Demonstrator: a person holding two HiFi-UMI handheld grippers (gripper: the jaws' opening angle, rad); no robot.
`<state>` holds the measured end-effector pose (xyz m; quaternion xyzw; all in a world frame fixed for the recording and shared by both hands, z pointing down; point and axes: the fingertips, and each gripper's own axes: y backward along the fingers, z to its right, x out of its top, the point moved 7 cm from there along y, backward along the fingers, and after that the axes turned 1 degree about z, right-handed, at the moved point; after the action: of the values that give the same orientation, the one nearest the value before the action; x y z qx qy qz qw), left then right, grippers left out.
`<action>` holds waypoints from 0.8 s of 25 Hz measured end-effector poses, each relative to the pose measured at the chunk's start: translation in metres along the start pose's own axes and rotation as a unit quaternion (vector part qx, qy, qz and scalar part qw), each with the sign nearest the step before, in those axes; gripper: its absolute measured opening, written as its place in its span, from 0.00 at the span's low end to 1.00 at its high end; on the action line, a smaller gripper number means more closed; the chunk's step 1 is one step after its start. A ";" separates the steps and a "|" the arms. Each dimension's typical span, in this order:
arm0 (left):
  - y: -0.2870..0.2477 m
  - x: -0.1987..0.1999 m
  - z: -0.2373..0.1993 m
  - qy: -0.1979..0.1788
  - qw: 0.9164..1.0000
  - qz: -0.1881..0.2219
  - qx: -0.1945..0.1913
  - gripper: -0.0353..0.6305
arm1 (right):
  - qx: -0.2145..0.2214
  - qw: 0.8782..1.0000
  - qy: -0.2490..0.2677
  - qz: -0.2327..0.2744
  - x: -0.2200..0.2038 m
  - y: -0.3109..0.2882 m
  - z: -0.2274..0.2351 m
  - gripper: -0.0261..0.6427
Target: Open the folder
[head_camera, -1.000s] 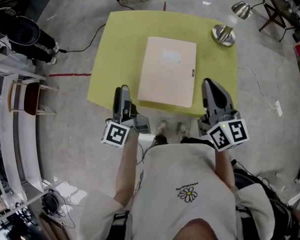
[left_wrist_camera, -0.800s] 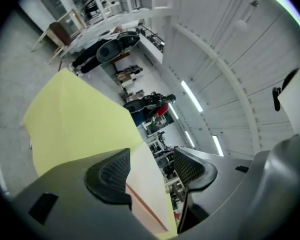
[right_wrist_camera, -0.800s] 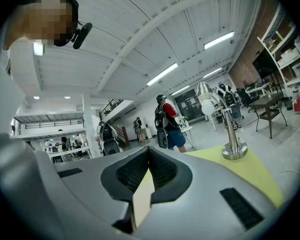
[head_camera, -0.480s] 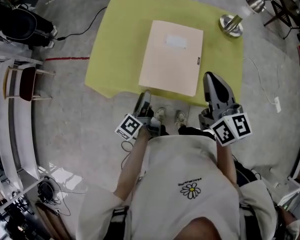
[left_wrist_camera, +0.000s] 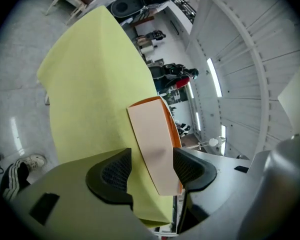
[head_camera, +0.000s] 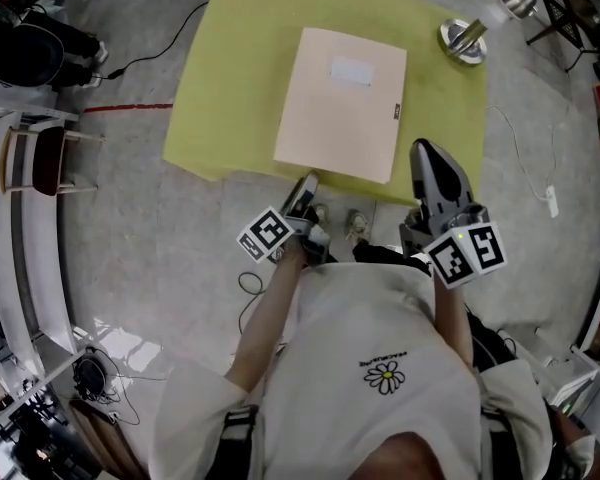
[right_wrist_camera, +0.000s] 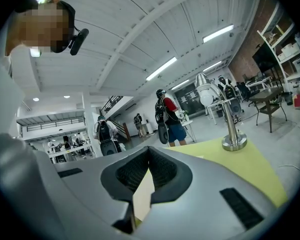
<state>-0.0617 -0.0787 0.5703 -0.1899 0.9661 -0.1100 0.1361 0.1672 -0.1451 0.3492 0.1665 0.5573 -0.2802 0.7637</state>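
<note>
The closed folder [head_camera: 340, 103] lies flat on the yellow surface [head_camera: 215, 88] with its long axis running away from the person. Its near short edge is straight ahead of the left gripper [head_camera: 306, 182], whose spread jaws frame a near corner without pinching it. The right gripper [head_camera: 427, 153] hangs beside the near right corner, jaws pressed together on nothing, so the left looks better placed to lift the cover.
</note>
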 end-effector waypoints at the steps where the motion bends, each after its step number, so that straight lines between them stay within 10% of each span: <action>1: 0.000 0.000 0.001 0.013 1.000 0.001 0.001 0.44 | -0.002 1.000 0.000 -0.001 0.000 0.000 0.000 0.06; 16: -0.012 -0.007 0.004 0.106 0.992 -0.066 0.009 0.50 | -0.016 1.000 -0.005 -0.004 -0.010 0.005 0.007 0.06; 20: -0.010 -0.005 -0.007 0.184 0.981 -0.056 -0.009 0.50 | -0.017 1.000 -0.006 -0.007 -0.012 0.003 0.007 0.06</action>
<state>-0.0566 -0.0845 0.5805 -0.2212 0.9635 -0.1414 -0.0520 0.1715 -0.1438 0.3623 0.1480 0.5581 -0.2773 0.7679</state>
